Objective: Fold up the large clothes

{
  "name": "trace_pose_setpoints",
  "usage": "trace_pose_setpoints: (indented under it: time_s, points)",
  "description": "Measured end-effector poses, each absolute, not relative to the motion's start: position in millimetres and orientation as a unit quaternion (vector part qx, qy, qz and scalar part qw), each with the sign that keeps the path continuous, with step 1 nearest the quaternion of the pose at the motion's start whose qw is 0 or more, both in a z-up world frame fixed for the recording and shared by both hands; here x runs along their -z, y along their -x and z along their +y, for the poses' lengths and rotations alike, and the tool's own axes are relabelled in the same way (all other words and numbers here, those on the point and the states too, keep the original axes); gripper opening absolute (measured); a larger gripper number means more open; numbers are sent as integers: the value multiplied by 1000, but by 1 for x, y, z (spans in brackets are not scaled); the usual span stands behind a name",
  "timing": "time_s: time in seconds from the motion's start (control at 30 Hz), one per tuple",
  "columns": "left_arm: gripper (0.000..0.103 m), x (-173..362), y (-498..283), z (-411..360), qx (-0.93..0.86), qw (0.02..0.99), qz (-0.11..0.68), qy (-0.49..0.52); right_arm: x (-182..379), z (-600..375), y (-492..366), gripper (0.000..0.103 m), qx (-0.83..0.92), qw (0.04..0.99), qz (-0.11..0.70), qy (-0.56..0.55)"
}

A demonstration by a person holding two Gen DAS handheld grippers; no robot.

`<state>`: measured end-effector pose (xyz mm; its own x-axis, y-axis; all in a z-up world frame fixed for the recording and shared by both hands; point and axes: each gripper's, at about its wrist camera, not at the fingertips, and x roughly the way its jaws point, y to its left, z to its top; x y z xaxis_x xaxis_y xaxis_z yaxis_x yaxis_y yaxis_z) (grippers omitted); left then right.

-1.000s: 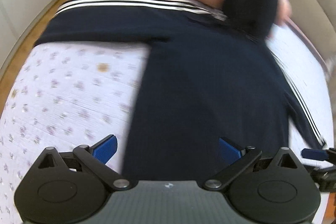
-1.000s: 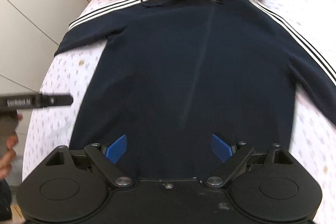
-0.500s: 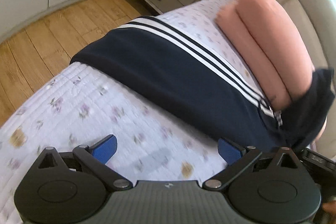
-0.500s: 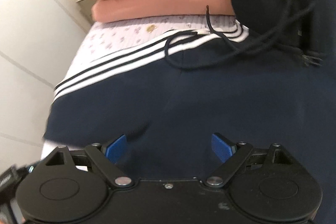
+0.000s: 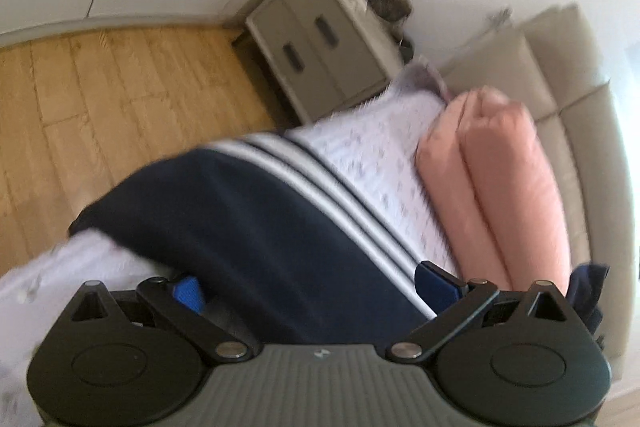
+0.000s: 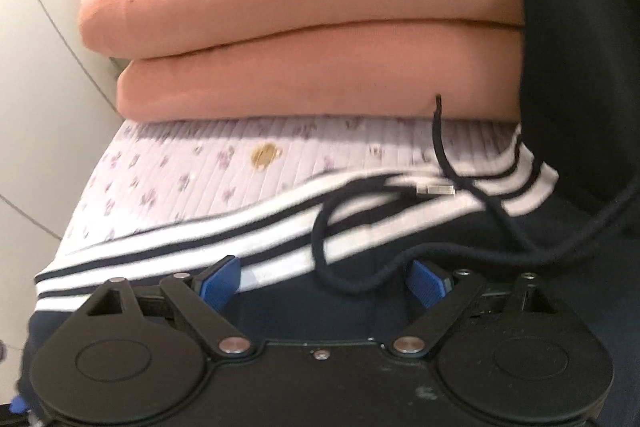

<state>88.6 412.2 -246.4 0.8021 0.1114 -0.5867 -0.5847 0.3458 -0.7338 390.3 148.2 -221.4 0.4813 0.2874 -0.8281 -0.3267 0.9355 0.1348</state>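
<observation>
Left wrist view, left to right: wood plank floor (image 5: pixel 100 99) is seen at far left, with a grey two-drawer nightstand (image 5: pixel 316 43) set against the white wall behind it. The navy hoodie (image 5: pixel 248 239) is laid out on the floral bedspread (image 5: pixel 372 147); one sleeve, edged with white stripes (image 5: pixel 340 199), is stretched toward the floor-side edge of the bed. The left gripper (image 5: pixel 312 287) is positioned low over this sleeve with its blue pads spread wide, one to each side of the cloth; nothing is pinched. Whether the pads touch the fabric cannot be told. Folded pink bedding (image 5: pixel 504 187) is stacked just beyond the sleeve, against a beige padded headboard (image 5: pixel 568 75). This view is blurred.

Right wrist view, left to right: pale wall panels are seen at far left. The bedspread (image 6: pixel 180 163) is exposed between the pink bedding (image 6: pixel 300 19) and the striped sleeve (image 6: pixel 200 243). The right gripper (image 6: pixel 324 283) is held over the shoulder area of the hoodie (image 6: pixel 320 311), jaws spread apart, nothing gripped. A dark drawstring (image 6: pixel 440 147) is looped across the stripes, with a metal tip (image 6: pixel 436 190) lying on them. At far right the hood (image 6: pixel 576 47) is draped up against the pink bedding.
</observation>
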Motion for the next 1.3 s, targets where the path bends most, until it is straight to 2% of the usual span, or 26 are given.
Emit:
trace_pose_setpoints:
  time_s: [0.1,0.13,0.17,0.23,0.33,0.4,0.63,0.73,0.87,1.03,1.17,1.3]
  points:
    - [103,256,-83,415,-237,804,150,524,226,158,-390,103,-182,861,469,76]
    - [97,259,-83,418,-239,805,144,523,225,165,-384,103,-185,854,471,115]
    - [69,260,-83,421,-247,806,144,518,223,168,-375,103,-185,845,481,143]
    - [21,263,-84,428,-278,794,151,520,215,161,-350,103,-190,841,489,137]
    - [11,270,-71,442,-258,778,99,564,219,148,-292,103,-246,829,473,168]
    - [10,257,-75,440,-254,805,98,527,221,134,-264,103,-239,852,432,175]
    - [8,185,-102,406,-196,891,41,409,230,107,-255,103,-215,875,421,103]
    - [8,156,-116,384,-185,914,31,359,230,102,-239,103,-210,883,407,104]
    - [8,113,-130,347,-175,937,16,301,227,91,-220,103,-233,866,421,136]
    - [8,66,-171,258,-105,979,14,174,193,25,-224,103,-220,862,452,70]
    - [8,66,-208,158,2,994,47,97,163,-67,-220,103,-167,889,426,28]
    - [9,118,-257,75,71,979,148,124,159,-160,-219,103,-90,903,418,-30]
